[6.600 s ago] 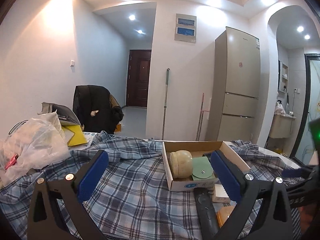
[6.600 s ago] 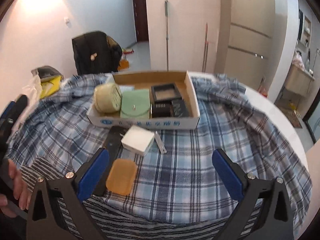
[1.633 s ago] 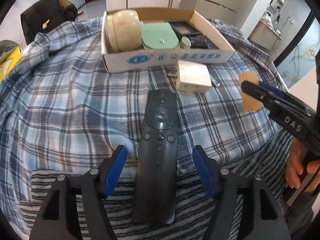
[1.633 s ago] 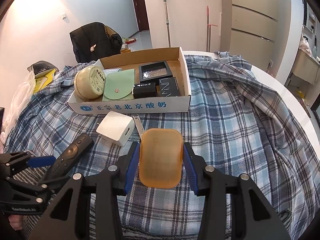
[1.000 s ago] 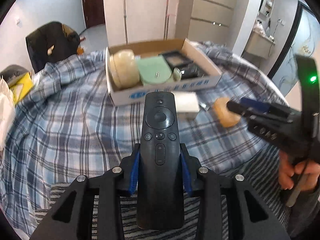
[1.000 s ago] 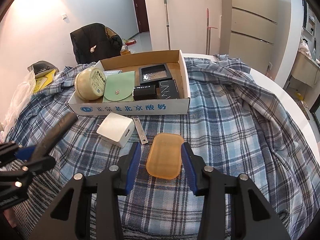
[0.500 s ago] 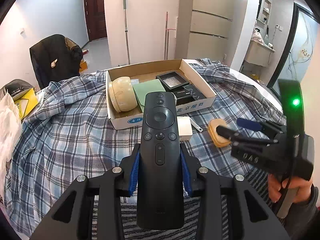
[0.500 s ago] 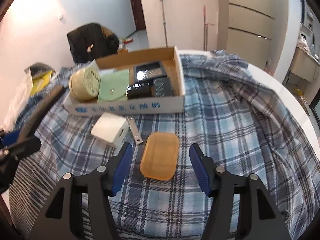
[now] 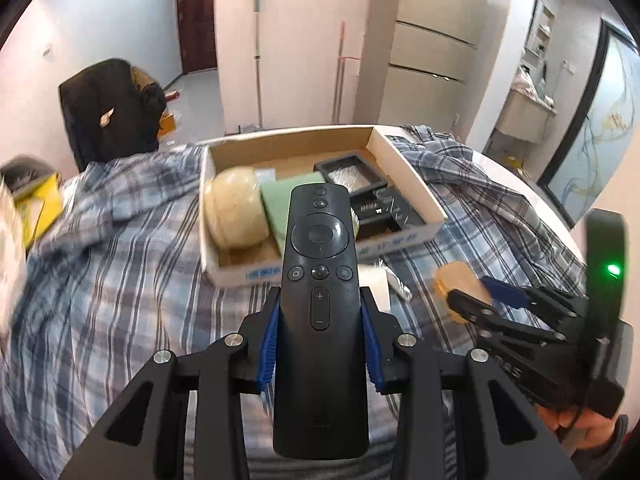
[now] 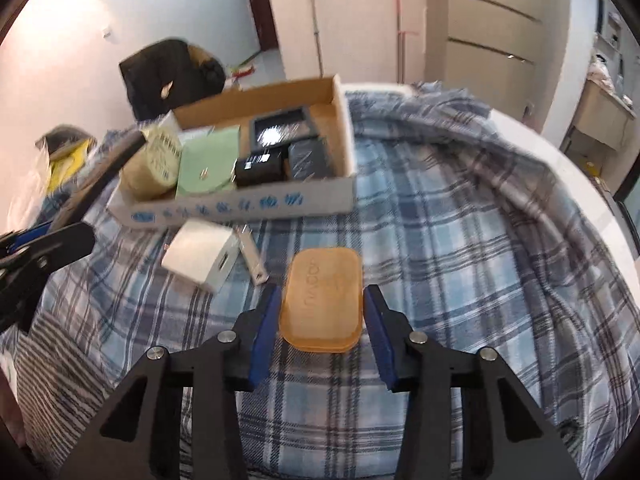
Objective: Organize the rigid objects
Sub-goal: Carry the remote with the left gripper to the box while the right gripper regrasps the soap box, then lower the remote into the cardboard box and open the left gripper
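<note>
Seemingly clamped soap bar (image 10: 322, 306), edges blurred.

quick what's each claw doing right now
left claw: shut on the remote
right claw: around the soap, grip cannot be told

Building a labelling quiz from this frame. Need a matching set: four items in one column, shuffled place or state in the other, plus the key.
Items:
1. black remote
2. amber soap bar
3. white charger block
4. green pouch

Places or states:
A. lying inside the cardboard box
B. between the right gripper's pads, low over the plaid cloth
C. clamped in the left gripper, held above the table
D. on the cloth just in front of the box

Pairs: 1-C, 2-B, 3-D, 4-A
</note>
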### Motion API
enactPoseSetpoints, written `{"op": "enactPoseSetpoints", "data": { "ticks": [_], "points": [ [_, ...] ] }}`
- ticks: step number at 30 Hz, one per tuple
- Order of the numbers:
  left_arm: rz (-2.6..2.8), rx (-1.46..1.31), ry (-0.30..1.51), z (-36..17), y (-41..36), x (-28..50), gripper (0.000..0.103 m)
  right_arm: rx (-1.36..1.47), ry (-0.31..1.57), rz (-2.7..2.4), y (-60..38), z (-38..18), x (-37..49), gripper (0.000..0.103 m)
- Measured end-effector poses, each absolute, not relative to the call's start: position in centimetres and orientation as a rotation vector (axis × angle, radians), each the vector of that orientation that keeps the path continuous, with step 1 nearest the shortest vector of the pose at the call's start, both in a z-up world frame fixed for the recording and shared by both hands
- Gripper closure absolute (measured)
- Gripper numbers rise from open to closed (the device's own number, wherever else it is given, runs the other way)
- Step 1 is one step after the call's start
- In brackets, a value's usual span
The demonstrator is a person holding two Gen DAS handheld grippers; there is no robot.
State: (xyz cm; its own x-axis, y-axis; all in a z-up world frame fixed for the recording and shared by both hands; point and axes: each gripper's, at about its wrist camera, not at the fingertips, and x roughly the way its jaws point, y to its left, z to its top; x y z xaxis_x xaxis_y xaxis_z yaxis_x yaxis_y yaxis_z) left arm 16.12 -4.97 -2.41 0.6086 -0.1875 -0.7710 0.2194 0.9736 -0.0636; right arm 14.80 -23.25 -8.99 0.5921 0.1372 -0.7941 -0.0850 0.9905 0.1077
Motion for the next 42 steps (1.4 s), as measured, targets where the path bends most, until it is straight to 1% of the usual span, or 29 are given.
{"op": "enactPoseSetpoints", "data": {
  "ticks": [5, 8, 13, 18, 22, 25, 26, 27, 28, 29, 30, 31, 34, 37, 42],
  "points": [
    [-0.207, -0.003, 0.919, -2.3, -6.0, 20.9, 0.065, 0.101, 0.903, 0.080, -24.7, -8.3, 15.0, 0.062],
    [-0.151, 0.009, 0.929, -3.0, -7.0, 24.1, 0.065, 0.129, 0.899, 0.062, -25.9, -7.9, 15.4, 0.062],
    [-0.092, 0.010, 0.940, -4.6, -7.6, 27.4, 0.065, 0.137, 0.854, -0.043, -28.3, -7.0, 15.3, 0.062],
    [-0.109, 0.001, 0.957, -6.1, -8.0, 28.6, 0.065, 0.170, 0.897, 0.005, -28.4, -6.5, 16.5, 0.062],
    [-0.123, -0.027, 0.962, -7.1, -7.6, 29.0, 0.065, 0.124, 0.921, 0.041, -27.0, -5.7, 18.4, 0.062],
    [-0.122, -0.039, 0.973, -7.4, -7.3, 29.5, 0.064, 0.100, 0.905, 0.050, -26.4, -4.7, 19.9, 0.062],
    [-0.109, -0.050, 0.971, -7.2, -7.1, 29.6, 0.059, 0.099, 0.895, 0.049, -26.3, -4.4, 20.4, 0.062],
    [-0.106, -0.053, 0.974, -6.9, -7.0, 29.8, 0.045, 0.096, 0.883, 0.046, -26.2, -4.0, 20.8, 0.062],
    [-0.113, -0.055, 0.973, -6.4, -6.9, 29.9, 0.038, 0.094, 0.871, 0.043, -26.1, -3.6, 21.0, 0.067],
    [-0.130, -0.068, 0.941, -5.5, -6.6, 29.7, 0.036, 0.089, 0.857, 0.046, -25.9, -3.1, 21.4, 0.073],
    [-0.132, -0.071, 0.905, -4.7, -6.3, 29.3, 0.036, 0.086, 0.851, 0.052, -25.7, -2.8, 21.6, 0.075],
    [-0.126, -0.066, 0.869, -4.0, -6.0, 28.8, 0.035, 0.085, 0.844, 0.060, -25.5, -2.4, 21.9, 0.075],
    [-0.097, -0.011, 0.742, -1.3, -5.2, 26.6, 0.029, 0.039, 0.806, 0.088, -24.1, -1.5, 22.0, 0.075],
    [-0.056, 0.026, 0.603, 1.2, -4.0, 23.5, 0.018, 0.017, 0.801, 0.129, -22.9, -1.1, 22.3, 0.076],
    [-0.103, -0.008, 0.525, 3.0, -2.3, 19.5, 0.017, 0.066, 0.852, 0.121, -24.5, -2.0, 22.0, 0.075]
  ]
}}
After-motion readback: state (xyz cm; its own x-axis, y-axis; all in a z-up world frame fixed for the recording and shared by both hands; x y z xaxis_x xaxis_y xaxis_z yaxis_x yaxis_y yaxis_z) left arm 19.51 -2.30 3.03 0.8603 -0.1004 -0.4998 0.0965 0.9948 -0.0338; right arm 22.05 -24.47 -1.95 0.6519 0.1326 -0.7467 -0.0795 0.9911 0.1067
